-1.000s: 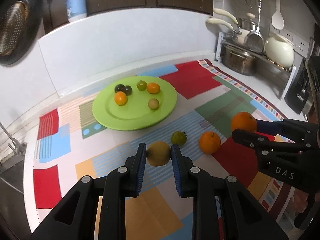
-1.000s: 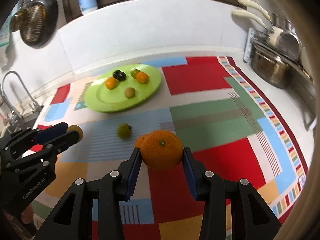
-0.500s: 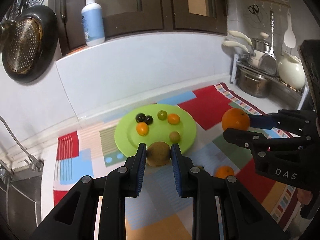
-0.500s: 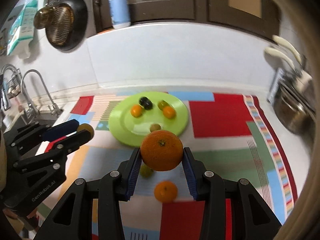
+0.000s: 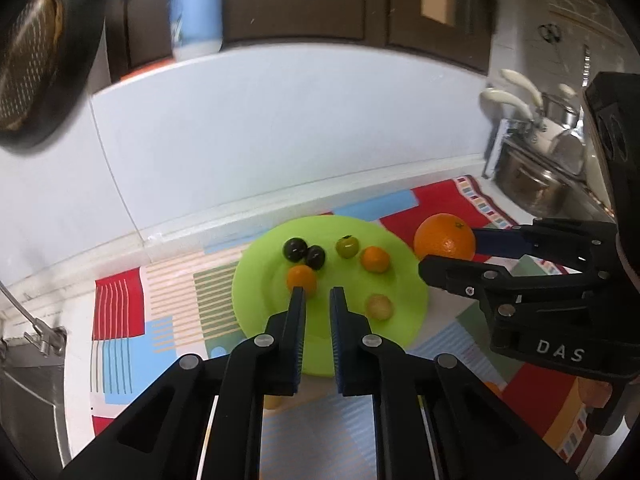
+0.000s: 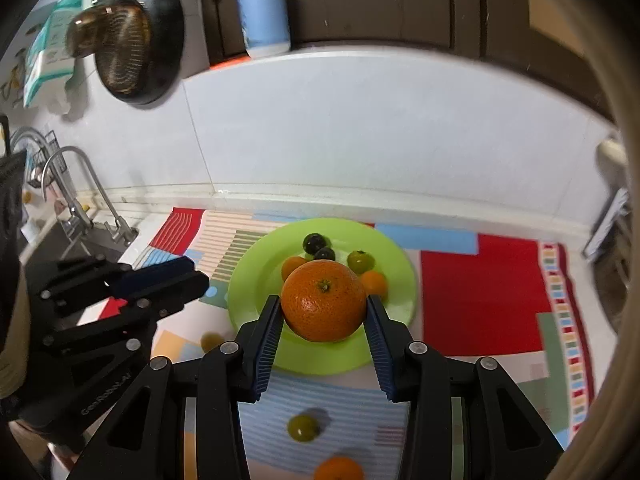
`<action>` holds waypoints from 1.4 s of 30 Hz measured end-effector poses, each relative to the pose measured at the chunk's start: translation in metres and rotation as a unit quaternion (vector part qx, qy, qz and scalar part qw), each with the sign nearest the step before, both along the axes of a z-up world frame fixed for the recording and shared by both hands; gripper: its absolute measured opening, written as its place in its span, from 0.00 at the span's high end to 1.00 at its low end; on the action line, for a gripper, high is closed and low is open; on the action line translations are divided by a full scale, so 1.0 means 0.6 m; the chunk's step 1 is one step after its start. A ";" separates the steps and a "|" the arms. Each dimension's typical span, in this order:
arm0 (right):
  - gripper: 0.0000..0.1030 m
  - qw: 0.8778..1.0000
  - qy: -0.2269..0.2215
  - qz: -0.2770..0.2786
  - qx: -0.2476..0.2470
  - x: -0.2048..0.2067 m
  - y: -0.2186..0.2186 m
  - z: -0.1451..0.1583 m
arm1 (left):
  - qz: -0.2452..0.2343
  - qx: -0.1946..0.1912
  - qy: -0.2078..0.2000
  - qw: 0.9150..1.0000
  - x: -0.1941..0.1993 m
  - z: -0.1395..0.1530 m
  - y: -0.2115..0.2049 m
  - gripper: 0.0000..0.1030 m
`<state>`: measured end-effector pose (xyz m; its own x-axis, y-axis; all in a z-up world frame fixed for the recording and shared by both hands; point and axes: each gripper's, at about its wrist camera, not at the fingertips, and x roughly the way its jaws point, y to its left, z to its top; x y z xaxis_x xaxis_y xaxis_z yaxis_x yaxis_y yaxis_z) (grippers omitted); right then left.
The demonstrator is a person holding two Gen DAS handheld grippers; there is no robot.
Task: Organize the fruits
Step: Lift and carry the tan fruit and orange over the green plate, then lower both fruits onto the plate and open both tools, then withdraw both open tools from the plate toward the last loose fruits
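A lime-green plate [image 5: 250, 280] [image 6: 256, 280] on the patchwork mat carries several small fruits: two dark ones [image 5: 296, 249], a green one [image 5: 347, 246], small orange ones [image 5: 375, 259] and a tan one [image 5: 379, 306]. My left gripper [image 5: 318, 292] [image 6: 198, 276] hovers over the plate's near side, its jaws closing with nothing between them. A blurred yellowish fruit [image 6: 211, 342] lies on the mat below it, just off the plate. My right gripper [image 6: 323, 300] is shut on a big orange [image 6: 323, 300] [image 5: 444, 236] and holds it above the plate's right part.
A green fruit [image 6: 303, 428] and an orange [image 6: 338, 470] lie on the mat [image 6: 480, 292] nearer to me. A sink with tap [image 6: 68, 184] is at the left, steel pots [image 5: 532, 184] at the right. A white backsplash rises behind the plate.
Both grippers moved forward over the plate. The brownish fruit that sat between the left jaws is gone from them, and the jaws have come together. The right still grips the orange.
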<state>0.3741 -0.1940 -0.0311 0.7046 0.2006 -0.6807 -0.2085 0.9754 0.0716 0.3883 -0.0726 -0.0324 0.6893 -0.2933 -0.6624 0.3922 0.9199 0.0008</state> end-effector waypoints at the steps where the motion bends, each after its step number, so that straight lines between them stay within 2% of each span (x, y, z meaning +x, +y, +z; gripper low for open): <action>1: 0.59 1.000 0.004 0.000 -0.001 0.009 0.000 -0.004 | 0.001 0.001 0.003 1.000 0.008 -0.005 0.002 0.87; 7: 0.59 1.000 0.027 0.000 -0.012 0.068 0.006 -0.036 | -0.002 0.000 0.028 1.000 0.041 -0.024 0.005 0.87; 10: 0.59 0.999 0.035 -0.003 -0.015 0.091 0.009 -0.044 | -0.006 0.003 0.029 1.000 0.052 -0.025 0.005 0.87; 15: 0.57 0.999 0.042 -0.010 -0.021 0.108 0.012 -0.047 | 0.000 0.008 0.024 1.000 0.057 -0.016 0.010 0.81; 17: 0.54 0.999 0.042 -0.010 -0.019 0.103 0.013 -0.044 | -0.001 0.004 0.024 1.000 0.054 -0.011 0.013 0.77; 29: 0.53 1.000 -0.003 -0.012 -0.014 0.025 0.031 0.018 | 0.004 0.002 0.006 1.000 -0.008 0.047 0.039 0.71; 32: 0.53 1.000 -0.012 -0.014 -0.011 0.005 0.040 0.033 | 0.009 -0.001 0.002 1.000 -0.020 0.063 0.054 0.67; 35: 0.46 1.000 -0.020 -0.023 -0.006 -0.008 0.047 0.044 | 0.014 0.002 -0.005 1.000 -0.029 0.073 0.076 0.66; 42: 0.46 0.999 -0.032 -0.028 -0.018 -0.029 0.091 0.057 | 0.046 0.017 -0.020 0.999 -0.055 0.075 0.142 0.59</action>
<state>0.3565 -0.1393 0.0029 0.7557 0.1363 -0.6406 -0.1567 0.9873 0.0252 0.3554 0.0128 0.0127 0.7384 -0.2057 -0.6422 0.3053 0.9511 0.0464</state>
